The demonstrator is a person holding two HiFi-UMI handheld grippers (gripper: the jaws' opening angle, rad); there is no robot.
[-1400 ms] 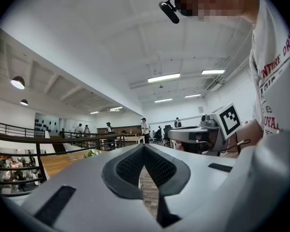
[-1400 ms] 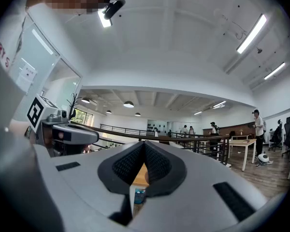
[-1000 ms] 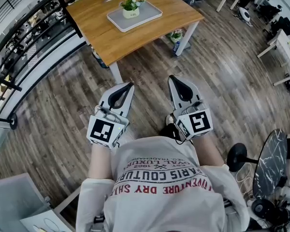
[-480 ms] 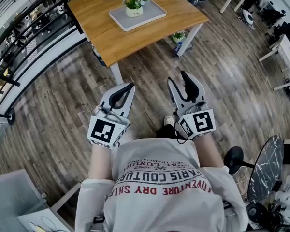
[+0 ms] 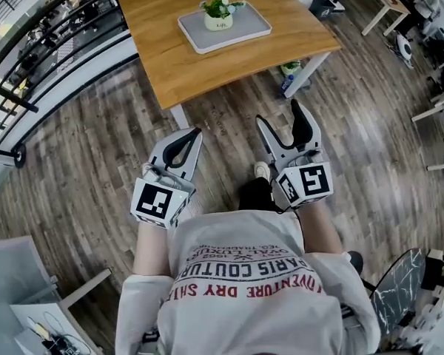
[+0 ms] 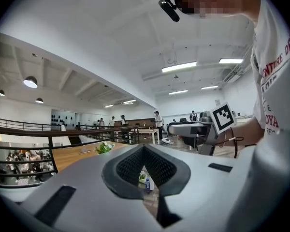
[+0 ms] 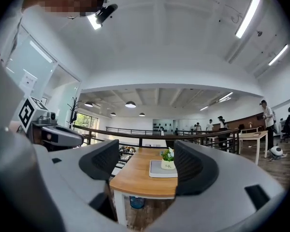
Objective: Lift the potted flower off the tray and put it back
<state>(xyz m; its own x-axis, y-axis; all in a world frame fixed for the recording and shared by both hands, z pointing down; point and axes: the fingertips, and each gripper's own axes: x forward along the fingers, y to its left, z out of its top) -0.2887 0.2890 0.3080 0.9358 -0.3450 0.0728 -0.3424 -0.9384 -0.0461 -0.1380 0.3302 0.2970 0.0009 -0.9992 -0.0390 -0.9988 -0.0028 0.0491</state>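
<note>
Left side: the white left hand-held gripper (image 5: 193, 132) with dark pads is clenched. Its jaws meet at the tips and nothing is caught between them.
Right side: the matching right hand-held gripper (image 5: 279, 113) is released and its jaws are opening. Nothing sits between the pads, and the far-off desk shows through the gap.
Flower: the potted flower (image 5: 220, 13), green leaves and white blooms in a round cream pot, stands upright on the tray, toward its far left corner.
Tray: the grey rectangular tray (image 5: 240, 32) lies flat near the middle of the desk.
Desk: the light wooden desk (image 5: 174, 54) with white legs is ahead of both grippers and well apart from them.
Floor: the grey-brown wood-plank floor (image 5: 96, 154) lies under both grippers, which are held level in front of the person's white printed shirt (image 5: 244, 272).
Left edge: a dark metal railing (image 5: 37, 32) runs beside the desk.
</note>
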